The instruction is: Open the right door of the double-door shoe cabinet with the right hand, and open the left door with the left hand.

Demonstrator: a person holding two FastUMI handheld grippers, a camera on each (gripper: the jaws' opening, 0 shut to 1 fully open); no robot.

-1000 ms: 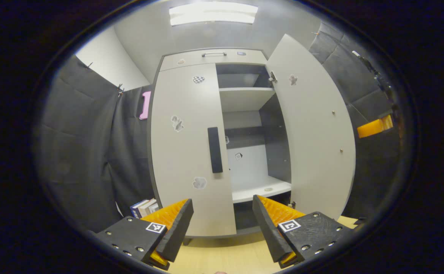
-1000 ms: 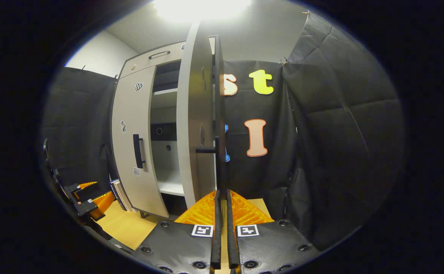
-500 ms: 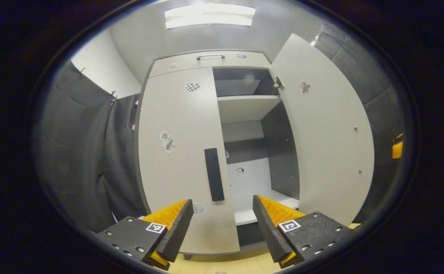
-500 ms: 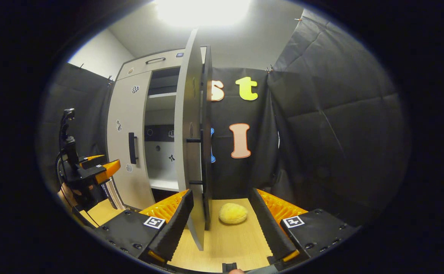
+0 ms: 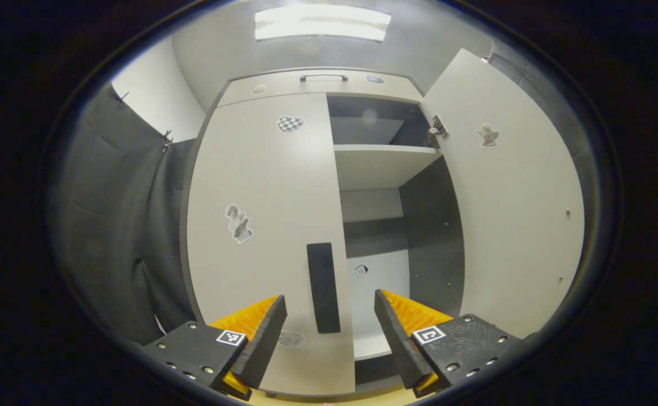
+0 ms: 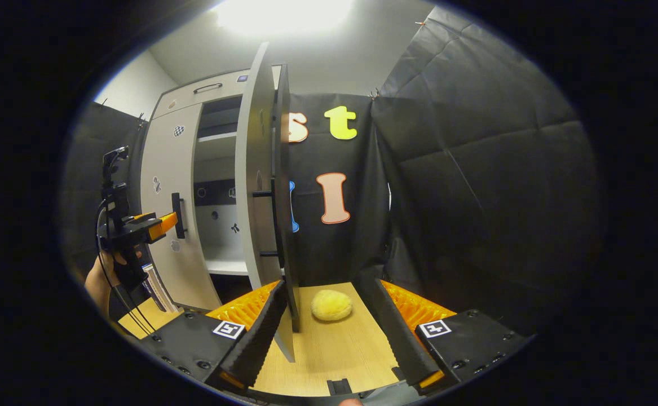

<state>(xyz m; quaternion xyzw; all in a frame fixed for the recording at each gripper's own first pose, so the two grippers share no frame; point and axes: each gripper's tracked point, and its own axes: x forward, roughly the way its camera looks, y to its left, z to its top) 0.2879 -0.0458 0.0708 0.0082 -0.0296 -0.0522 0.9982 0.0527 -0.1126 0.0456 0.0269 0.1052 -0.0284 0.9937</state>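
Note:
In the left gripper view the pale grey shoe cabinet has its left door [image 5: 261, 214] closed, with a black vertical handle [image 5: 323, 287]. My left gripper [image 5: 329, 332] is open just short of that handle, which lines up between its fingers. The right door [image 5: 509, 214] stands swung wide, baring the shelves [image 5: 382, 163]. In the right gripper view the right door [image 6: 261, 169] is edge-on, its handle [image 6: 275, 223] on the far face. My right gripper [image 6: 331, 338] is open, and the door's lower corner hangs close to its left finger. The left gripper [image 6: 165, 221], held by a hand [image 6: 100, 279], hovers by the left door's handle [image 6: 176, 214].
A yellow spongy lump [image 6: 331, 304] lies on the wooden floor [image 6: 334, 355] beyond the right gripper. Several books [image 6: 154, 285] lean at the cabinet's left foot. Black cloth walls [image 6: 475, 197] close in on the right and behind the open door.
My right gripper has opened, let go of the right door and drawn back. My left gripper has moved in toward the left door's handle, which now looms larger and lower.

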